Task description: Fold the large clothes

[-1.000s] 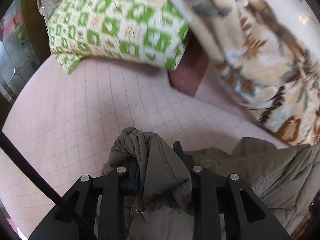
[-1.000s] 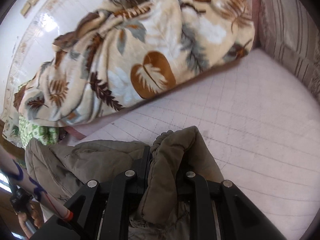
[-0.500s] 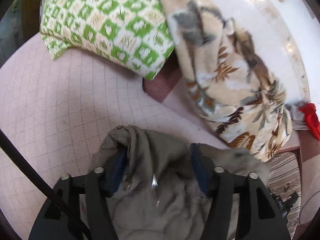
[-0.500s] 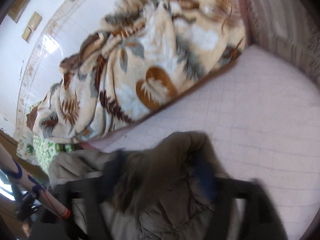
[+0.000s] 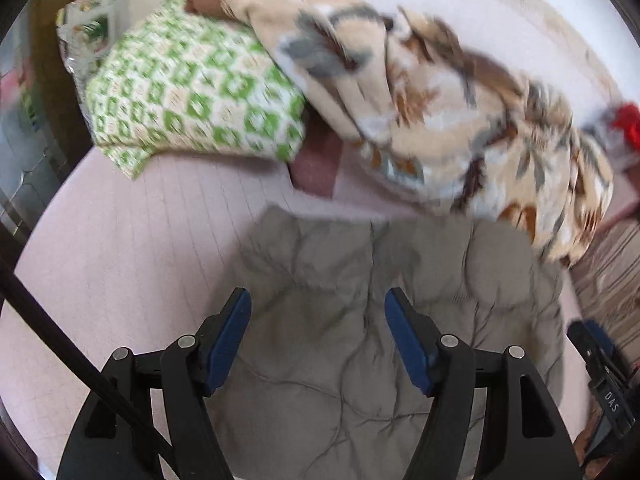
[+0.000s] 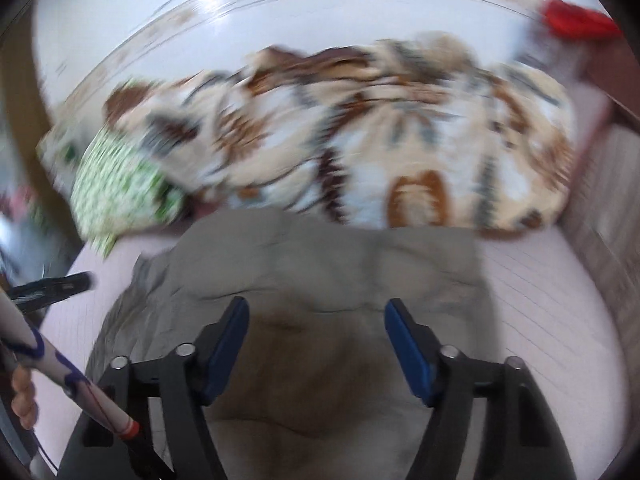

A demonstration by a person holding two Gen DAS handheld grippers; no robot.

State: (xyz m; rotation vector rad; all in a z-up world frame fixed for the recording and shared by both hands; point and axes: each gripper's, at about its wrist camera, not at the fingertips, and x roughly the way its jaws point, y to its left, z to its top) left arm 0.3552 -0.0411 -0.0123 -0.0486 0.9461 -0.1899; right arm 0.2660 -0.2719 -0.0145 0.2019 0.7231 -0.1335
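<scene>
Both grippers stand with jaws spread wide and nothing between the blue pads: the left gripper (image 5: 318,338) and the right gripper (image 6: 316,338) each hover above the olive-grey quilted padded jacket (image 5: 384,320), which lies spread in a squarish bundle on the pale pink grid-stitched mattress cover (image 5: 132,248). Judged from this lay, one fold has been set down and released; the step in hand is the interval between folds. The next move appears to call for fresh holds on an edge or corner of the jacket, taken together, so that the thick fabric turns over evenly and does not spring open. Both views are blurred, so seams and hems cannot be read with confidence. At the right gripper's left, a hand (image 6: 22,400) shows at the frame edge. Beyond the jacket, just beside its far edge, lies a cream fleece blanket with brown and grey leaf print (image 5: 460,92), and left of it a green-and-white patterned pillow (image 5: 192,92); both limit room for working away from the person. A red object (image 6: 576,20) sits farthest off, unidentifiable.
</scene>
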